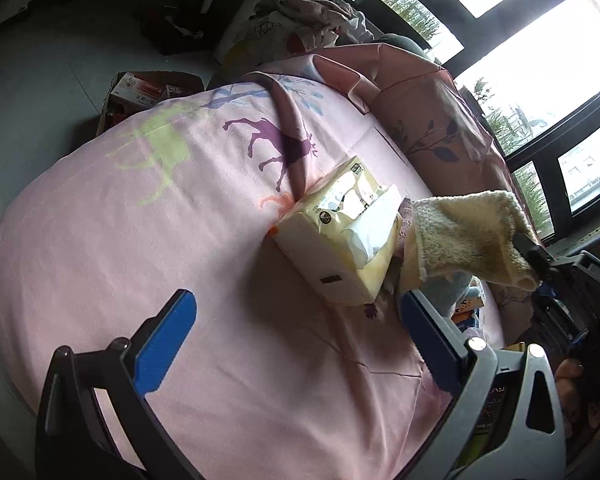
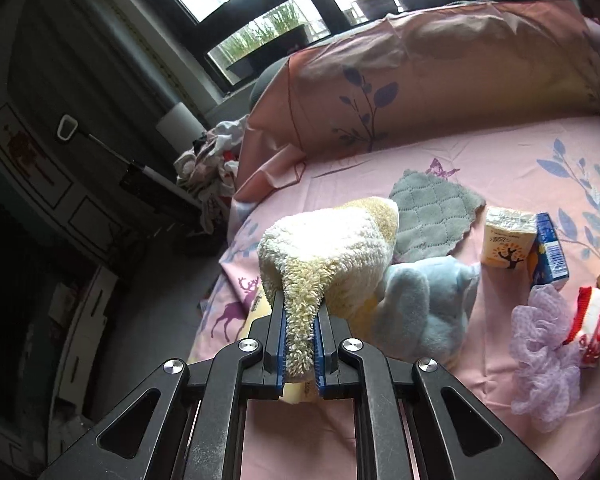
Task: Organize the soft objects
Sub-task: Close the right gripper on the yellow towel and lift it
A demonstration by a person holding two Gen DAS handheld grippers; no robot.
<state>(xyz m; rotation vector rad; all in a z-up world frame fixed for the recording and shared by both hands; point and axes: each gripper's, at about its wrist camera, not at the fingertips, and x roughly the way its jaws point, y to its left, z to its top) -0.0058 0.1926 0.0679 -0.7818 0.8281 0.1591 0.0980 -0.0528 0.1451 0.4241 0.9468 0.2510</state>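
My right hand-held gripper is pinching a fluffy cream-and-yellow terry cloth by one bunched corner, the blue pads pressed tight on the pile, and the rest of the cloth balloons out just ahead of the fingertips, lifted clear of the pink printed bedsheet. My left hand-held gripper hangs spread wide and empty over the sheet, with the soft yellow pack of tissues lying just ahead of it, toward its right finger. Beyond and to the right of the right hand-held gripper lie a pale blue plush cloth, a grey quilted cloth, a lilac mesh bath puff, and a red-and-white rolled fabric. To carry this well I judge I should keep the pinch firm, since only a corner is caught and the hanging weight could slip out. I would hold the cloth high enough not to drag over the blue plush, move steadily, and release only once its bulk rests where it belongs.
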